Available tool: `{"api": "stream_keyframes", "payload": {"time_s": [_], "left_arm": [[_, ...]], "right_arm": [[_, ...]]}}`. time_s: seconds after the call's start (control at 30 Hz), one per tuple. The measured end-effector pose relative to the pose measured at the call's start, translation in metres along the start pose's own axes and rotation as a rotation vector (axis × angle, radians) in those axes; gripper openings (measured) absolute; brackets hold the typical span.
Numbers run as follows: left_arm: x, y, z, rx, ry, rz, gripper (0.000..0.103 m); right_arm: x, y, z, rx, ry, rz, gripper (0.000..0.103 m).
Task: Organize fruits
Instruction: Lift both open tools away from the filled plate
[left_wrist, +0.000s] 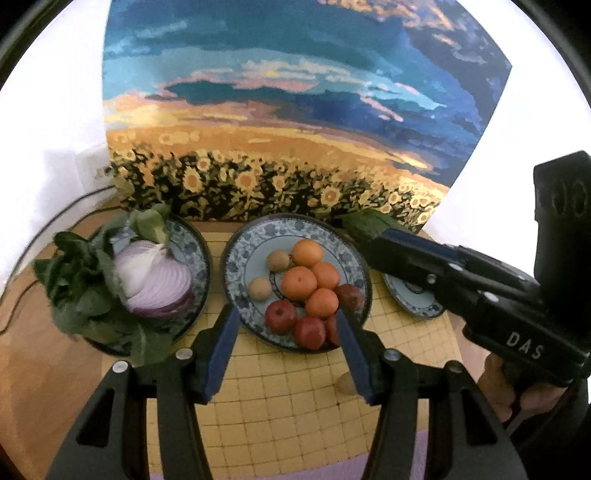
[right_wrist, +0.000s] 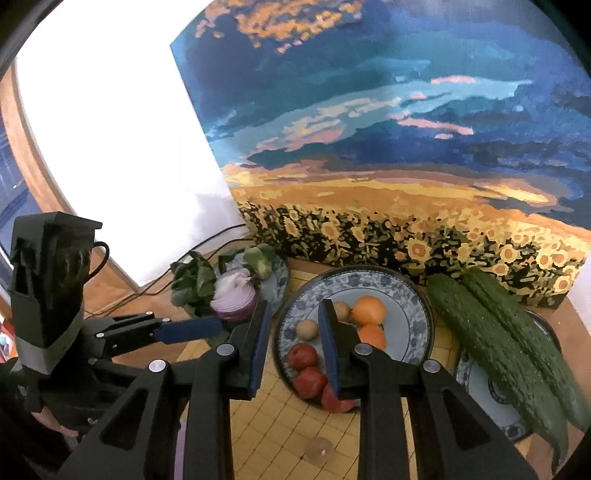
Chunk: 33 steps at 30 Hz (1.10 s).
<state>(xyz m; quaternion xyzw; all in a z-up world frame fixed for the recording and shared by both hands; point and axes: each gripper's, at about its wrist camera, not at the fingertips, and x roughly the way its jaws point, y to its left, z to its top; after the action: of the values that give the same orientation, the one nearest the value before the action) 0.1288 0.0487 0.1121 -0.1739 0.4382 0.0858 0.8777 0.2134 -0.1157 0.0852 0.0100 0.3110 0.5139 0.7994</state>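
Note:
A blue-patterned plate holds several oranges, red fruits and two small brown fruits. My left gripper hovers over the plate's near edge, open, with nothing between its blue pads; it also shows from the side as the left gripper. My right gripper hangs above the same plate, jaws drawn close together and empty. From the left wrist, the right gripper reaches in from the right, held by a hand.
A second plate on the left carries a cut red onion and leafy greens. Two cucumbers lie on a plate at the right. A sunflower painting closes the back. A small round thing lies on the yellow mat.

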Motion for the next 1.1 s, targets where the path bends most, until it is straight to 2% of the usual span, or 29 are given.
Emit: {"api": "stream_keyframes", "payload": {"time_s": [0.43,0.77,1.1], "left_arm": [[-0.042,0.01,-0.023,-0.029,-0.035,0.026,0.058],[-0.064,0.003,-0.033,0.0,-0.081,0.004,0.058],[-0.078,-0.003,-0.043,0.02,-0.091,-0.016,0.058]], "right_arm": [[-0.044,0.019,-0.012,-0.013,-0.067,-0.003,0.028],[-0.067,0.034,-0.022,-0.033,-0.094,-0.016,0.028],[-0.093,0.045,-0.037,-0.029,-0.127,-0.014,0.028]]}}
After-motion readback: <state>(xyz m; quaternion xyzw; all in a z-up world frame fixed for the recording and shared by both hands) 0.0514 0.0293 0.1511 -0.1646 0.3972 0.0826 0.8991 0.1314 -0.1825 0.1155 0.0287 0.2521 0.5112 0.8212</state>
